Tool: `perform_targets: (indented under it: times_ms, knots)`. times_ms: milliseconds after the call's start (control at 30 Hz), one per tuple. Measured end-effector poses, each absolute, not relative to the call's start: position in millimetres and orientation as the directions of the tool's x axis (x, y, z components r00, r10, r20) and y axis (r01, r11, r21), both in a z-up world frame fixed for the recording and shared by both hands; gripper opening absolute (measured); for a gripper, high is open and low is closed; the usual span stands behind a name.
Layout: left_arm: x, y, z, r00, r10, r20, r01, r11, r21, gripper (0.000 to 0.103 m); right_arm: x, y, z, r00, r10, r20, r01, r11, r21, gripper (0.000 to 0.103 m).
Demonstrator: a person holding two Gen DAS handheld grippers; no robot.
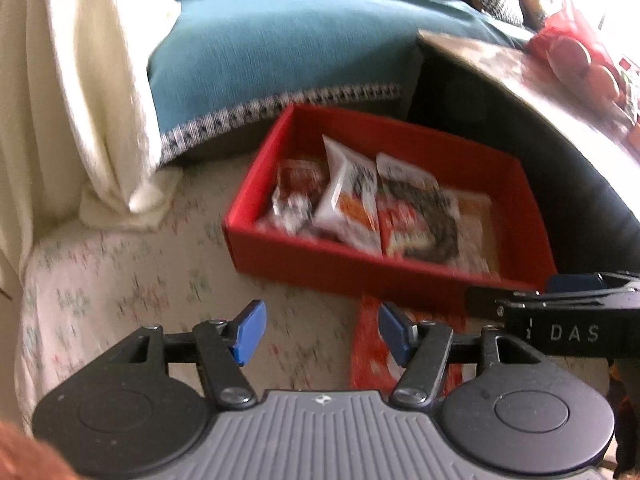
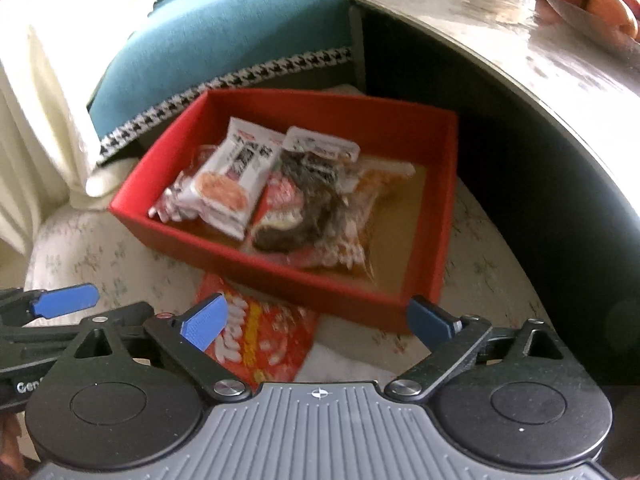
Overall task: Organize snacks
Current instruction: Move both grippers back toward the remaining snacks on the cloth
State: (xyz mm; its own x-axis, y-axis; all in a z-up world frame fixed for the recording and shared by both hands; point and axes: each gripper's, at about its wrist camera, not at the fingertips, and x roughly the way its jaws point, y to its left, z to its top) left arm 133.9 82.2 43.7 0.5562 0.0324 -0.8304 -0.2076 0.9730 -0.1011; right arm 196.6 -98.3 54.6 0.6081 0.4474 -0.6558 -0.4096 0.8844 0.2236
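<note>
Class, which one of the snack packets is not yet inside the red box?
The red-and-yellow snack packet lying on the floral cloth in front of the red box; the other packets all sit inside it.

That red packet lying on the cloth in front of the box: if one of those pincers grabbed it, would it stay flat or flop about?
The red snack packet looks like thin printed film lying flat on the cloth, so it would probably droop from wherever it is pinched. It seems light for its size. Glossy film may be slippery, so gripping an edge seam seems safer. The right gripper is open near it.

Black tongs (image 1: 320, 330), blue pads (image 2: 204, 322), grey ribbed housing, silver screws.
</note>
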Motion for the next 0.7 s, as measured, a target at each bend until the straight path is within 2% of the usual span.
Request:
perform_targets:
  times_ms: [133,200,433,567,700]
  knots:
    - [118,73,37,0.527,0.003,-0.85,-0.183,0.977,-0.11,0.055,185,-107,47,0.597,0.448,-0.666,-0.403,0.885,0.234,0.099]
    - [111,69,34,0.516,-0.022,-0.856,-0.169,0.977,-0.127,0.059,180,-113,47,0.603,0.451,-0.658,-0.398,0.885,0.243,0.099]
    - [88,47,21,0.464,-0.077,-0.883,-0.134,0.979,-0.155,0.06,174,-149,50,0.625,0.481,-0.615,-0.343,0.877,0.336,0.101]
    - [80,48,10,0.419,-0.109,-0.901,-0.173,0.965,-0.197,0.06,175,-167,46,0.617,0.504,-0.605,-0.323,0.863,0.39,0.101]
    - [73,51,-4,0.385,-0.127,-0.914,-0.233,0.945,-0.23,0.06,177,-168,32,0.597,0.483,-0.641,-0.32,0.876,0.361,0.101]
